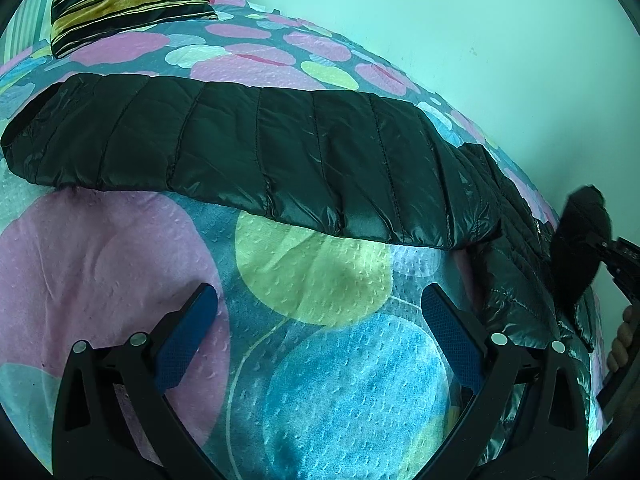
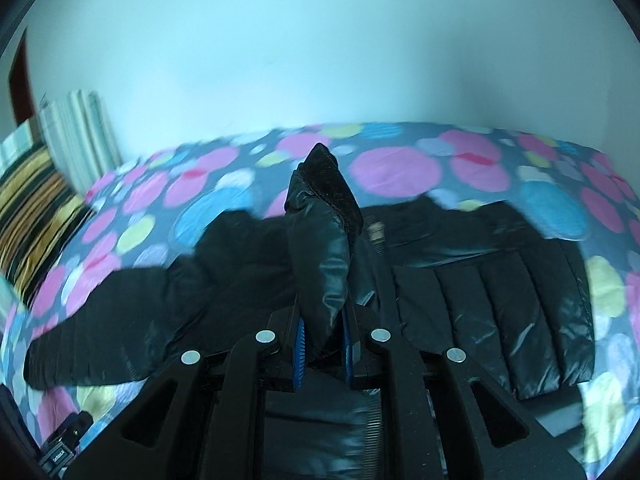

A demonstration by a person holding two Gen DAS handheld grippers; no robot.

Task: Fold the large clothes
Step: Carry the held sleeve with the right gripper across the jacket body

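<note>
1. left wrist view: the left gripper [image 1: 320,304] hangs released over the bedspread [image 1: 120,264], its 2 blue-padded fingers [image 1: 188,336] spread wide with nothing between them, only printed circles of pink, yellow and blue below.
2. same view: the black quilted jacket [image 1: 248,148] lies flat on the bedspread beyond the fingertips, 1 long sleeve stretched across the picture from left to right, the body bunched toward the right edge.
3. same view: at the far right the right gripper [image 1: 600,246] holds up a dark flap of the jacket; a person's hand [image 1: 622,340] shows at the edge beneath it. a striped pillow [image 1: 128,4] sits at the top left against the pale wall [image 1: 460,20].
4. right wrist view: the right gripper [image 2: 323,344] is clenched on a fold of the jacket [image 2: 500,312], which stands up between its blue pads [image 2: 299,354].
5. same view: the rest of the jacket spreads over the bedspread [image 2: 472,160] to both sides, blurred; the striped pillow [image 2: 36,208] is at the left.
</note>
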